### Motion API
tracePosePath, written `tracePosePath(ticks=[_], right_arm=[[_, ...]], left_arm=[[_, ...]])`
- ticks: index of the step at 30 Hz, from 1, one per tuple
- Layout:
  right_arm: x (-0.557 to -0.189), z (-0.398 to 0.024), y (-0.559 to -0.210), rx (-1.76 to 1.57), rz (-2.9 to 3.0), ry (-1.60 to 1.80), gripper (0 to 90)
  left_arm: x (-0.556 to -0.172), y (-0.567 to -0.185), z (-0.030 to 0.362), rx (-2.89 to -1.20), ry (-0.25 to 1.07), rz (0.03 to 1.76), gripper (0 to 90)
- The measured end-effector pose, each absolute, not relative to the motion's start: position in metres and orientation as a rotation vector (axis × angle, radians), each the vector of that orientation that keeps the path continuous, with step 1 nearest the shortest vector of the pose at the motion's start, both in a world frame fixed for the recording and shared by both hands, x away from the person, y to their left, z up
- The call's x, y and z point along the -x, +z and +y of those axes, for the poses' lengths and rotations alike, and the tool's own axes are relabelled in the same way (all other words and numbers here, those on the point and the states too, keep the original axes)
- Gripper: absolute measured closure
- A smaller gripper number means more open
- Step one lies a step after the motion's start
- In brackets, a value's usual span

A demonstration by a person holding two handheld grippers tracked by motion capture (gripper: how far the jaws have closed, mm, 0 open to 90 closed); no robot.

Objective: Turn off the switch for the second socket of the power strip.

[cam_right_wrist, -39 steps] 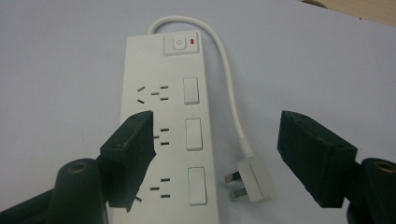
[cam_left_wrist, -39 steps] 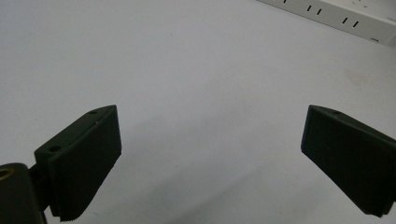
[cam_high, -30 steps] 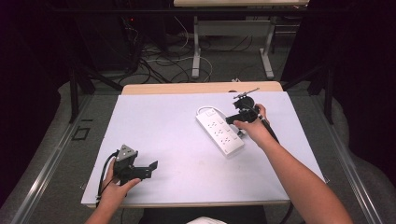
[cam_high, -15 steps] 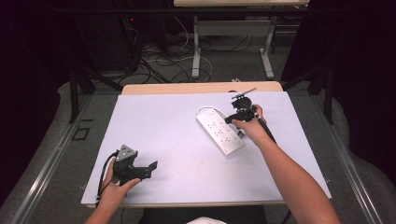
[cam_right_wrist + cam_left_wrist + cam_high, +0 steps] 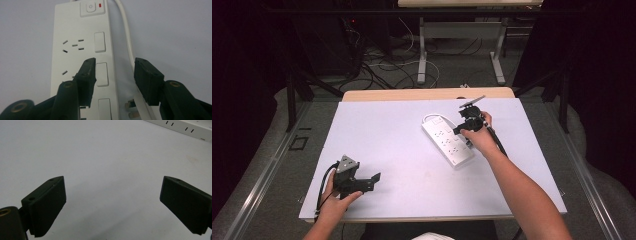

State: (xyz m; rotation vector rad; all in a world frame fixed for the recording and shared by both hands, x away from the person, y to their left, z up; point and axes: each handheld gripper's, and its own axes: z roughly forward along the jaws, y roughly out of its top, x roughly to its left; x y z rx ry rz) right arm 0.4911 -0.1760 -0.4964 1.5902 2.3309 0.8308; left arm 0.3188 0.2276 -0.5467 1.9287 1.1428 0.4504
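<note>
My right gripper (image 5: 115, 75) has just been closing, straddling the strip's (image 5: 75, 32) edge without pinching; it may clip the cord (image 5: 126, 32). Left gripper (image 5: 112, 202) gapes, holding nothing.

my left hand (image 5: 338, 199) rests low at the near left, forearm coming in from the bottom edge, holding the black two-jaw left gripper (image 5: 112, 205) with its grey three-cornered plate on top, its jaws standing wide apart with nothing between them. my right arm reaches far forward, the bare forearm stretched out long, the right hand (image 5: 479, 137) wrapped round the black two-jaw right gripper (image 5: 115, 75). its jaws point forward and down and have just been closing, a gap left between the pads.
</note>
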Motion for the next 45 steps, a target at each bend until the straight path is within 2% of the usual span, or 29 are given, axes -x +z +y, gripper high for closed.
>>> tracePosePath(ticks=[7, 9, 19, 25, 45], right_arm=[[-0.491, -0.170, -0.500, -1.588, 2.342, 0.780, 62.0], [-0.492, -0.169, -0.503, -1.571, 2.345, 0.767, 67.9], [-0.494, -0.164, -0.511, -1.580, 2.371, 0.734, 79.4], [-0.494, -0.163, -0.512, -1.611, 2.373, 0.732, 90.0], [-0.490, -0.167, -0.514, -1.617, 2.378, 0.788, 90.0]], left_arm=[[-0.319, -0.546, 0.228, -1.938, 0.445, 1.143, 6.6], [-0.318, -0.546, 0.229, -1.939, 0.445, 1.143, 6.7], [-0.318, -0.547, 0.229, -1.932, 0.453, 1.148, 6.9], [-0.318, -0.547, 0.229, -1.932, 0.453, 1.150, 7.1], [-0.318, -0.547, 0.229, -1.932, 0.455, 1.151, 7.2]])
